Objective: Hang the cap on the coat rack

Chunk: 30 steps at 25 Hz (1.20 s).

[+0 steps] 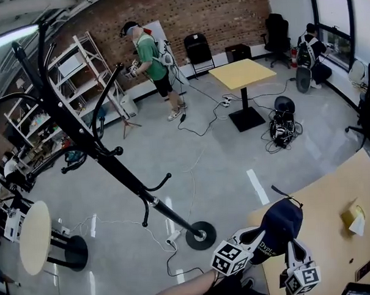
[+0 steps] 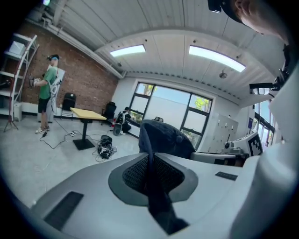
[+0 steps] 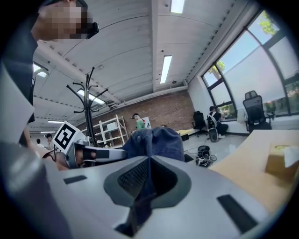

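The navy cap (image 1: 280,222) is picked up but not yet hung. The left gripper (image 1: 260,234) and right gripper (image 1: 291,246) each have jaws nearly closed, pinching its fabric. The coat rack (image 1: 115,162) stands toward ten o'clock, well apart from the cap, so carrying and hooking remain.

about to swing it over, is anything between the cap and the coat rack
Nothing visible. The left tongs and right tongs grip the cap over the table corner; only open air lies between it and the coat rack to its left.
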Tool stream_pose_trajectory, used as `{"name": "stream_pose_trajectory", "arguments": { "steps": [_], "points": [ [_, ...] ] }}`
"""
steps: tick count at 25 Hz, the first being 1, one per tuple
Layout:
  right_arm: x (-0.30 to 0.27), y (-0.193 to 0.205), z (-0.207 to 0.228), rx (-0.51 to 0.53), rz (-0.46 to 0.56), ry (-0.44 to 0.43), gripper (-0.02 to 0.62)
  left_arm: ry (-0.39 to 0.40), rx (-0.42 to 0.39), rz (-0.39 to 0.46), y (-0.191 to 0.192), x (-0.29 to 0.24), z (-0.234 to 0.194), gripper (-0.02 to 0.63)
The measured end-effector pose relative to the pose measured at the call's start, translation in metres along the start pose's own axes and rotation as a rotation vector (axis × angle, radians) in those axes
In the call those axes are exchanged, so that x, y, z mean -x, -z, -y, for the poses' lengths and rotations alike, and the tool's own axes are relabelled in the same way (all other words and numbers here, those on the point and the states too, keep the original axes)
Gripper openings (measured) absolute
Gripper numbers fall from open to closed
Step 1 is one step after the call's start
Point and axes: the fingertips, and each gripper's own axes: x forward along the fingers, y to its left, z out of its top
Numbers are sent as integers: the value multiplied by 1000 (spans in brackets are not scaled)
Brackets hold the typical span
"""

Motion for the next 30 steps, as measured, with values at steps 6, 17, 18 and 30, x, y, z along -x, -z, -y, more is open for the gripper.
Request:
{"name": "stream_pose_trajectory", "arguments": {
  "steps": [6, 17, 18, 30],
  "points": [
    [5, 2, -43, 51, 6, -133, 18, -108, -6, 74, 3, 57, 4, 37],
    [-16, -15, -133, 92, 36, -398, 17, -327, -41, 236, -18, 162, -14, 37],
    [-19, -19, -141, 96, 37, -423, 17, -345, -43, 251, -22, 171, -16, 37],
    [-55, -16, -274, 191, 53, -648, 17, -523, -63, 445, -31, 307, -60, 37]
  ]
}}
